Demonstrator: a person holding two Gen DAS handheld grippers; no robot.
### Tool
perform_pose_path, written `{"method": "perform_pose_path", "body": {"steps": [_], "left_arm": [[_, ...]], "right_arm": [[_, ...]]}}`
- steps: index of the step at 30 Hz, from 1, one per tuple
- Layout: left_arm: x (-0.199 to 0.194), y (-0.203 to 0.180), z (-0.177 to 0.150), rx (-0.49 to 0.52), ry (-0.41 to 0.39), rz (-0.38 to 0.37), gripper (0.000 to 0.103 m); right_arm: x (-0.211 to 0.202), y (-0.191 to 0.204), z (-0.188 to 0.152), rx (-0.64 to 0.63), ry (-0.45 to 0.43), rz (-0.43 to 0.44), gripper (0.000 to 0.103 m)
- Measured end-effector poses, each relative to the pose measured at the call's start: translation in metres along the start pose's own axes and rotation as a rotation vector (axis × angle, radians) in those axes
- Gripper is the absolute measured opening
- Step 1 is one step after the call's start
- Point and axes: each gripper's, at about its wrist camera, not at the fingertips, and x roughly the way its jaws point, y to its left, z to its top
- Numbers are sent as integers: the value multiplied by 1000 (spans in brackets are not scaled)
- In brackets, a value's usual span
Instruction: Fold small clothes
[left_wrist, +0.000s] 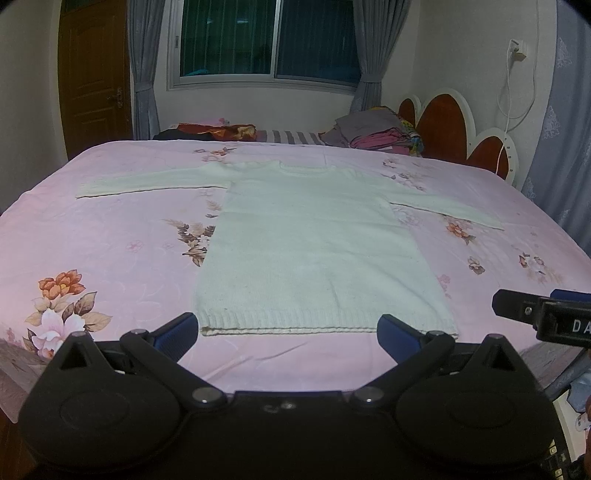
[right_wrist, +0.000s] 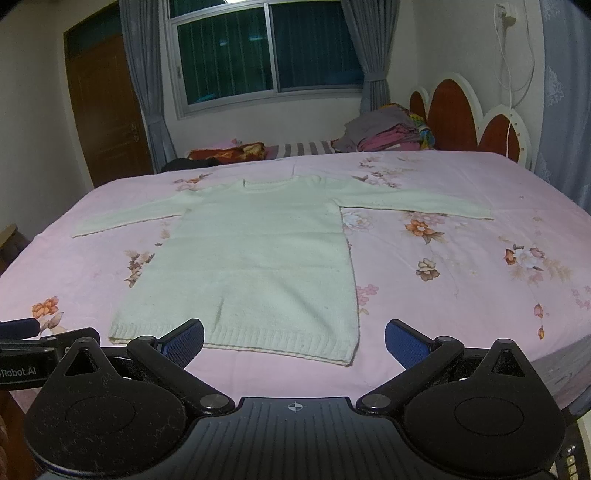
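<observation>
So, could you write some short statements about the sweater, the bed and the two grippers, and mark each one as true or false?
1. The white sweater lies flat on the pink floral bedsheet with both sleeves spread out to the sides. True.
2. The left gripper is clamped on the ribbed hem. False: its jaws stand wide open and hold nothing.
3. The right gripper has open jaws near the hem. True.
4. The sweater is already folded in half. False: it is fully spread out, with no fold made.
5. A pile of clothes sits at the far side of the bed, near the headboard. True.
</observation>
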Motion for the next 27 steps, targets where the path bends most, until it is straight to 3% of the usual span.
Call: {"method": "perform_pose_path", "body": {"steps": [27], "left_arm": [[-4, 8, 1, -5, -6, -10, 103]], "right_arm": [[-1, 4, -2, 0, -3, 1, 103]]}}
